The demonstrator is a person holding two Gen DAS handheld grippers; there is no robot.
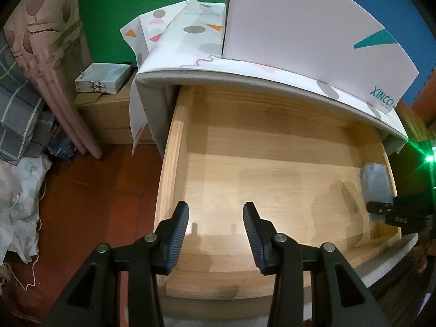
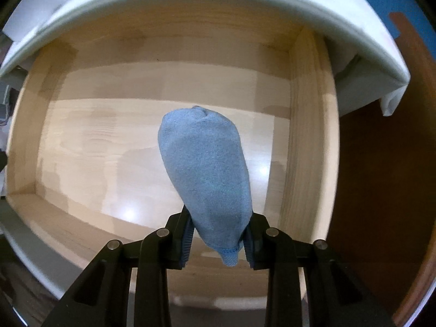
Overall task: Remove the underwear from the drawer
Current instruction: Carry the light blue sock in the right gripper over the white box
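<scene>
At the far left, a pile of folded cloth [image 1: 19, 114] and a cardboard box [image 1: 114, 120] stand on the red floor [image 1: 90, 190], beside the cabinet. The wooden drawer [image 1: 174, 147] is pulled out under the white cabinet top [image 1: 245, 73], on which a white box [image 1: 299, 21] stands. The left gripper [image 1: 215, 218] hangs over the near left part of the drawer, its jaws wide apart and holding nothing. At the right side, the right gripper [image 2: 218, 241] is closed on the blue underwear [image 2: 207, 171], which is above the drawer floor near the right wall.
</scene>
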